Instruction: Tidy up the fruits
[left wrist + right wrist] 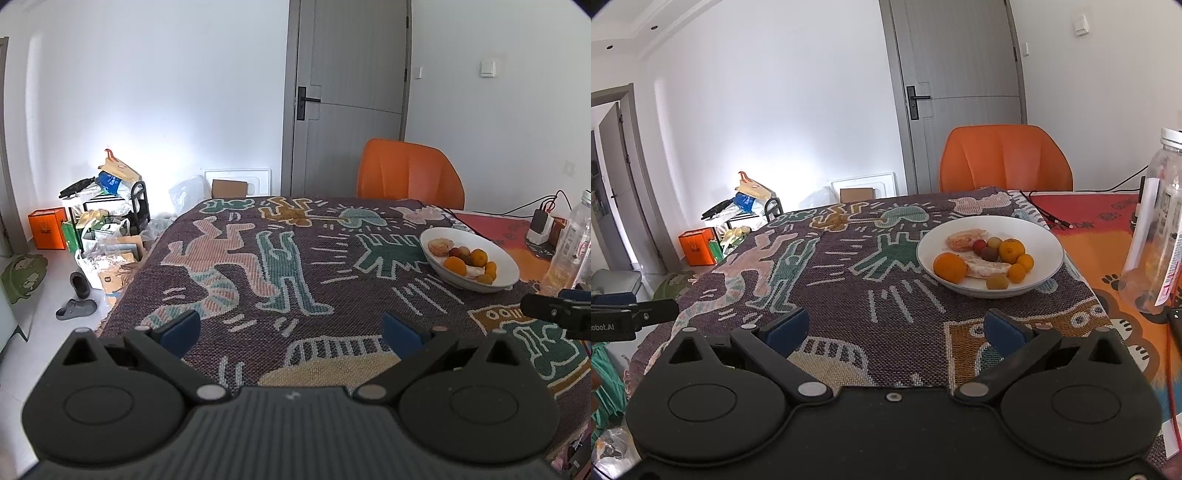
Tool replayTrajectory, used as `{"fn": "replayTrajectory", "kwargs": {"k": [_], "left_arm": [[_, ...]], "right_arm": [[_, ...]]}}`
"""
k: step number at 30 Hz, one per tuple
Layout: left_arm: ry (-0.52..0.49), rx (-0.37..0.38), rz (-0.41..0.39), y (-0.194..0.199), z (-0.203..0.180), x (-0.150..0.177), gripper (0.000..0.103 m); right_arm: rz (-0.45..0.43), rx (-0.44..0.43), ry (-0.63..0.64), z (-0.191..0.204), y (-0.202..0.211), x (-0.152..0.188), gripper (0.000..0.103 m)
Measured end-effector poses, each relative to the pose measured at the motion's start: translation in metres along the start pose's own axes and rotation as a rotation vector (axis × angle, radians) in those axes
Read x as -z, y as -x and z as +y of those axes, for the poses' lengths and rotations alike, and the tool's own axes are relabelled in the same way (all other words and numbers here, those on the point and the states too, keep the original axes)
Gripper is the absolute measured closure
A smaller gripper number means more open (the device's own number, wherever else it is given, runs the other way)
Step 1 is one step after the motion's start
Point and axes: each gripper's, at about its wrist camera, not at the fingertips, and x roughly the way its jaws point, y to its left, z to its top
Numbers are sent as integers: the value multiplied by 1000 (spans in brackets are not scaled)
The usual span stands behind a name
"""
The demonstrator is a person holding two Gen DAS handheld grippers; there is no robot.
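Observation:
A white bowl (1045,236) stands on the patterned tablecloth and holds several fruits: a large orange (949,267), smaller oranges (1012,250), peeled citrus pieces (967,238) and small red and brown fruits (979,245). The bowl also shows at the right in the left wrist view (509,273). My right gripper (895,328) is open and empty, just short of the bowl. My left gripper (291,328) is open and empty over the cloth, left of the bowl.
An orange chair (1004,158) stands behind the table. A clear plastic bottle (1156,221) stands right of the bowl, with cables (1052,218) and a charger (541,225) nearby. Bags, boxes and slippers (75,308) clutter the floor at left. A grey door (351,92) is behind.

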Motion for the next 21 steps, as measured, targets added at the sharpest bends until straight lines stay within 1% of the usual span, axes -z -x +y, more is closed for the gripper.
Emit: {"fn": "replayTrajectory", "kwargs": {"k": [21], "left_arm": [[5,11,5,1,1,-1,0]], "right_arm": [[1,-2,2,1,-1,1,0]]}}
